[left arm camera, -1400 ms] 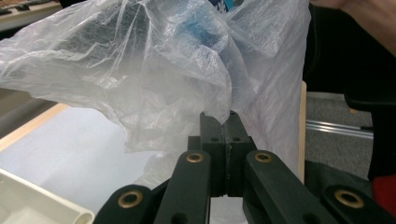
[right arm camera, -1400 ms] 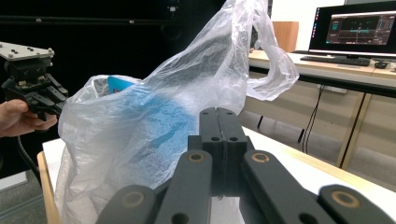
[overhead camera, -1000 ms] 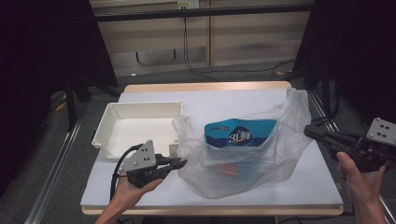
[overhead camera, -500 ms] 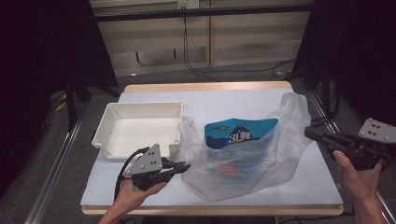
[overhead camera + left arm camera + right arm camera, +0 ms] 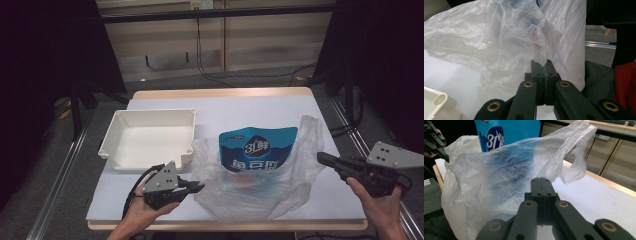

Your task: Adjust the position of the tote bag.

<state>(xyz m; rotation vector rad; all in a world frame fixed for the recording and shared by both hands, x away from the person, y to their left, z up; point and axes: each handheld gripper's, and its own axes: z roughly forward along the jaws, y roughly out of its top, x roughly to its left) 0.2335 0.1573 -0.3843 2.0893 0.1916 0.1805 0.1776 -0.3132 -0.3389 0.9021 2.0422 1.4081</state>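
High view – bag: the clear bag [image 5: 260, 192] sits at the near middle of the counter [image 5: 250, 107], a blue packet [image 5: 257, 150] standing in it, and a white tray [image 5: 150, 112] to its left.
High view – change: the right claw [image 5: 322, 158] has sunk to the bag's right edge. The left claw [image 5: 199, 187] has barely shifted, and the bag's right handle droops lower than a second ago.
Left gripper view – claw: our left claw [image 5: 545, 62] is pressed shut with its tips against the bag [image 5: 499, 42]. We cannot tell whether film is pinched. The tray's corner [image 5: 439, 102] lies lower left.
Right gripper view – claw: our right claw [image 5: 541, 180] is closed on nothing, just short of the bag [image 5: 499, 177]. The packet [image 5: 509, 132] rises behind.
Meaning: we judge both claws are now placed at the bag's two sides. The right must open before it can take the film.
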